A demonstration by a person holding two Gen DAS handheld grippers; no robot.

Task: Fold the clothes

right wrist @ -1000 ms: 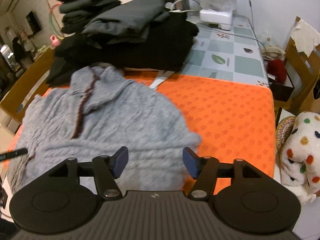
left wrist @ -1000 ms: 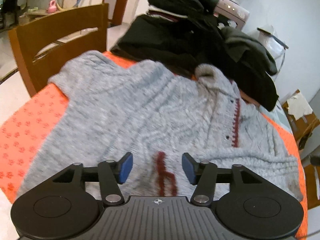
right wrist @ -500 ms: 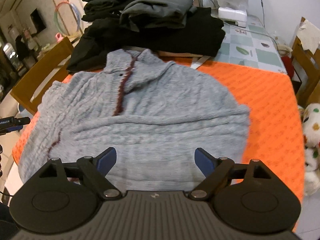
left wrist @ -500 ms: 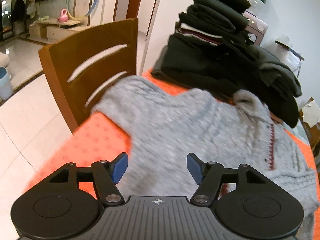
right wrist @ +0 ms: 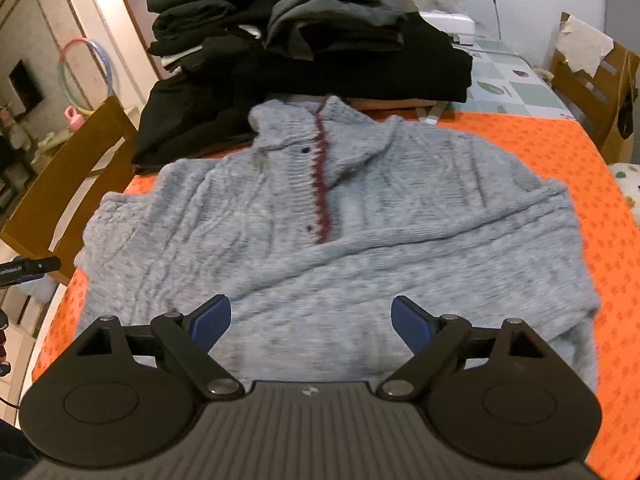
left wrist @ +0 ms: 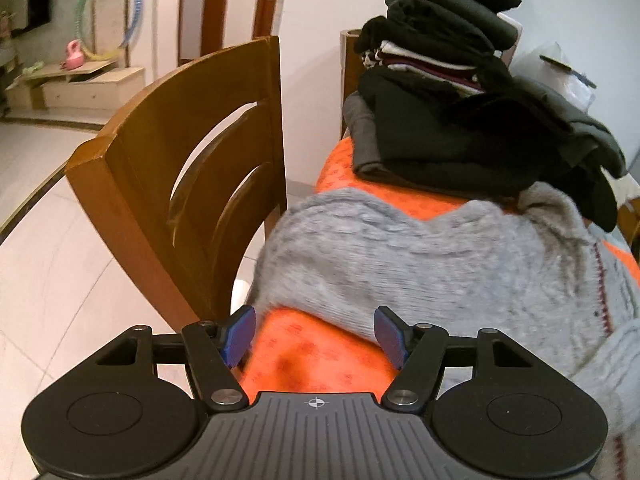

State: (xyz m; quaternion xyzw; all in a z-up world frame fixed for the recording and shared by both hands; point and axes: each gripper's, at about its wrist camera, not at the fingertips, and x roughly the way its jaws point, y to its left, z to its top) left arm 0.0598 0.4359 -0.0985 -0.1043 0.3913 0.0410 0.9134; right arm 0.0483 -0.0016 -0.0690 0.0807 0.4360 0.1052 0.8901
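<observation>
Cardigan (right wrist: pixel 360 220) flat, collar toward dark clothes pile (right wrist: pixel 320 48).

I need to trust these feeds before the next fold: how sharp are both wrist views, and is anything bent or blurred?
Left wrist view: the grey sweater is smeared by motion blur, the wooden chair sharper but bowed by the fisheye. Right wrist view: the sweater's knit is soft, worst near the right gripper; the orange tablecloth curves at the edges. No glare in either view.

sweater (right wrist: pixel 360 216): grey rough knit | chair (left wrist: pixel 192 168): glossy wood
</observation>
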